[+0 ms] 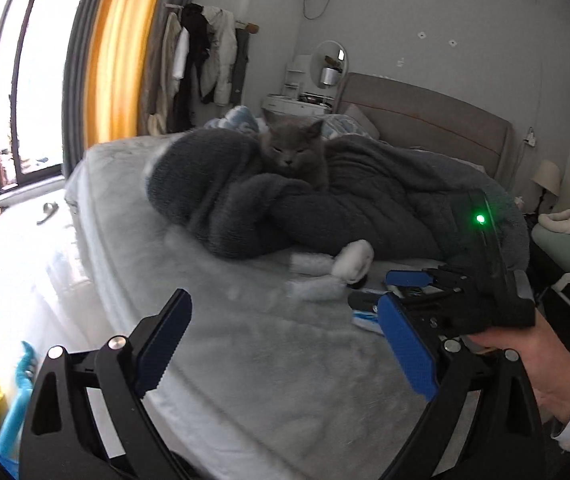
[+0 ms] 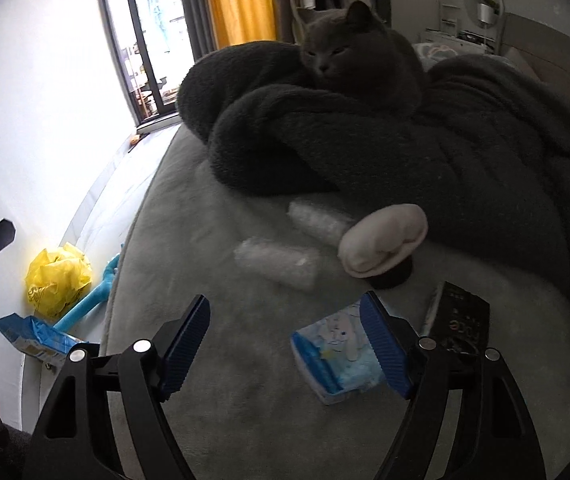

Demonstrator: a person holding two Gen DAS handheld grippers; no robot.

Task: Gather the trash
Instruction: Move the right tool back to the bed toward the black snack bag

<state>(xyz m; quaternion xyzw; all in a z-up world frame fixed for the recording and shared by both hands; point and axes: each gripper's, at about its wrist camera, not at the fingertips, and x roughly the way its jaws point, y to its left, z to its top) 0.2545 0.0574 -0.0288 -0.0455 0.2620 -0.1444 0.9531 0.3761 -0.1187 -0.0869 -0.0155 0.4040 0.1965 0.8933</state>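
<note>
The right hand-held gripper (image 2: 285, 348) hangs over the bed (image 2: 245, 420) with its jaws wide and nothing between the pads. The blue tissue pack (image 2: 335, 354) lies just beside its right finger, partly behind it, not yet inside the gap. The left hand-held gripper (image 1: 285, 344) is also wide and empty, over bare bedding nearer the bed's edge.

The step in hand looks like a reach for the tissue pack. To do it well, the right gripper should shift toward the pack until it sits centred between the pads, then come down so the pads meet its two long sides, and close firmly; the soft wrapper will likely crush a little.

Beyond the pack lie two clear plastic rolls (image 2: 277, 260), a white sock (image 2: 385, 244) and a dark box (image 2: 461, 316), all near one another on the bed. On the floor left of the bed are a yellow bag (image 2: 59, 276) and a blue wrapper (image 2: 33, 338). A cat (image 2: 361, 60) rests on the dark blanket (image 2: 405, 152) further back; slow, low moves should avoid startling it.
</note>
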